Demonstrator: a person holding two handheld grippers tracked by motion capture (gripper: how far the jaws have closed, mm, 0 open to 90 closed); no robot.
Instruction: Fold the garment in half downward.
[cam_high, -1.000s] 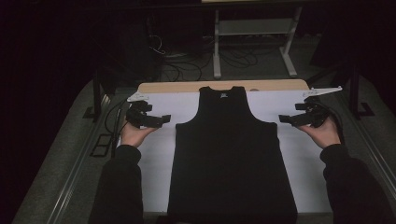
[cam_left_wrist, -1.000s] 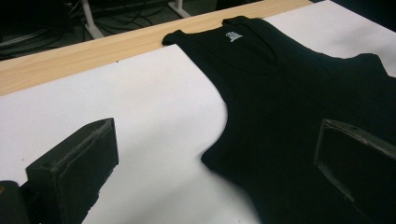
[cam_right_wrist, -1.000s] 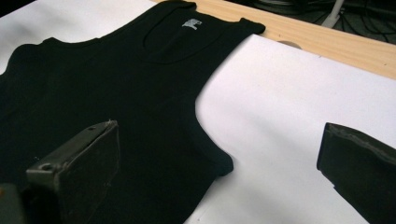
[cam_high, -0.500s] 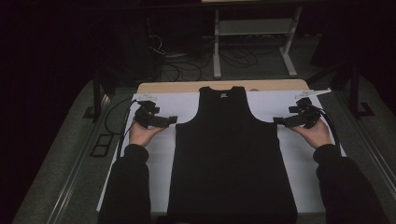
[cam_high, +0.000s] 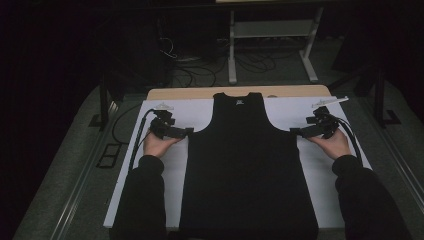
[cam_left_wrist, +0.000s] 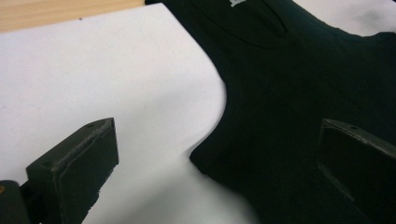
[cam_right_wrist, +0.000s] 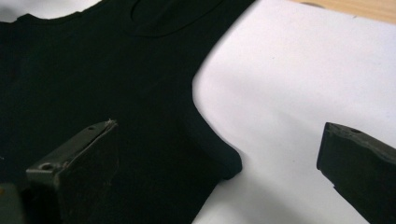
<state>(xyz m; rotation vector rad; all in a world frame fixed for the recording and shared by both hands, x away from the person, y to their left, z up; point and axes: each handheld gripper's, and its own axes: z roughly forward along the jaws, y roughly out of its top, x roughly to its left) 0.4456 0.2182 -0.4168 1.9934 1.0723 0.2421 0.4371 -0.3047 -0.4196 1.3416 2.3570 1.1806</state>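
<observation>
A black tank top (cam_high: 245, 165) lies flat on the white board (cam_high: 200, 112), neck toward the far edge. My left gripper (cam_high: 187, 131) is open at the top's left underarm corner (cam_left_wrist: 205, 161), one jaw over white board, the other over black cloth. My right gripper (cam_high: 293, 132) is open at the right underarm corner (cam_right_wrist: 229, 165), likewise straddling the cloth's edge. A small white label (cam_left_wrist: 240, 3) shows inside the neckline. Neither gripper holds anything.
The board rests on a wooden table (cam_high: 200, 93) whose far edge shows. Cables (cam_high: 135, 140) trail from the grippers off both sides. Behind the table stand a white metal frame (cam_high: 270, 45) and floor cables (cam_high: 200, 75) in the dark.
Both grippers have moved inward from the board's sides to the tank top's underarm corners. The top itself has not shifted.
</observation>
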